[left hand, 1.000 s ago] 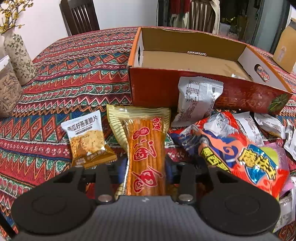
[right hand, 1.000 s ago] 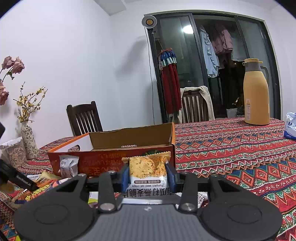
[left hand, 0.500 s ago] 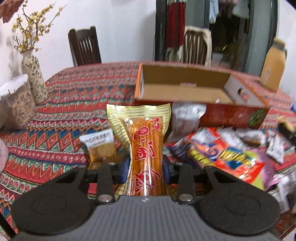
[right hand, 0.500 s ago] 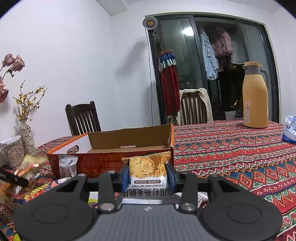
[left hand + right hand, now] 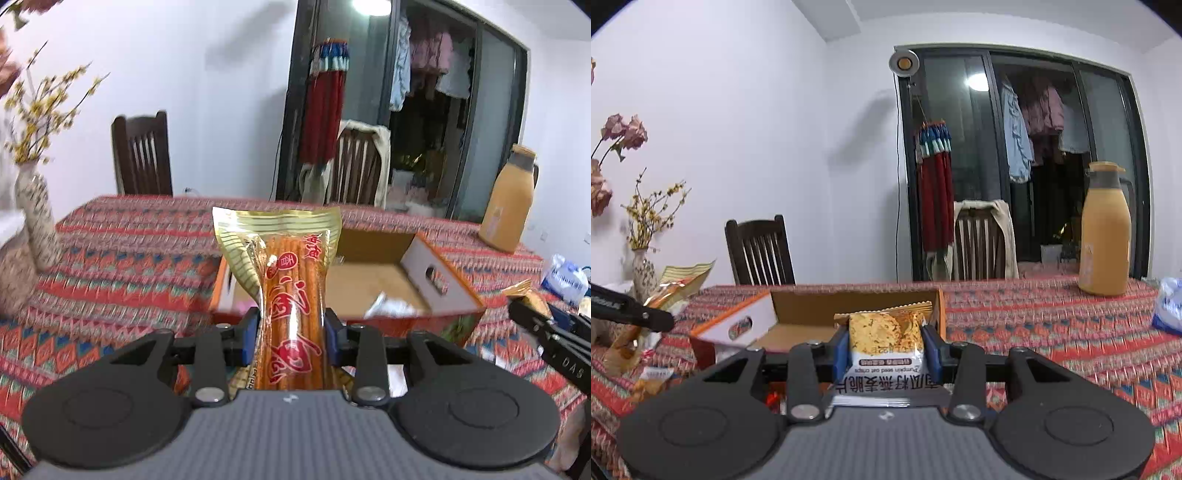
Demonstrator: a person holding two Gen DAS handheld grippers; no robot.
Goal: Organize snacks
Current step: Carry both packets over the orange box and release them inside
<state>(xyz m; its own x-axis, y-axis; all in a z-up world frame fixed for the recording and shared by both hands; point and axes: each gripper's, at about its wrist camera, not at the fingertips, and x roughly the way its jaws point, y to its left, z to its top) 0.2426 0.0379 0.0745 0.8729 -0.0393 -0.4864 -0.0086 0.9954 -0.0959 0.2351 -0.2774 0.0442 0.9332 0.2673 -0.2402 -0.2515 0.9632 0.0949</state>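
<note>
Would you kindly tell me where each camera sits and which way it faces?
Left wrist: on the left tool, facing the cardboard box; it grips a spicy stick pack; the right tool shows at right.
Right wrist: on the right tool, gripping an oat crisp packet.
Shared: box, yellow flask.

White walls (image 5: 738,129), dark sliding glass door (image 5: 1015,166) with laundry behind it, two wooden chairs (image 5: 759,249), patterned tablecloth (image 5: 1052,317), ceiling light reflecting (image 5: 977,81).
</note>
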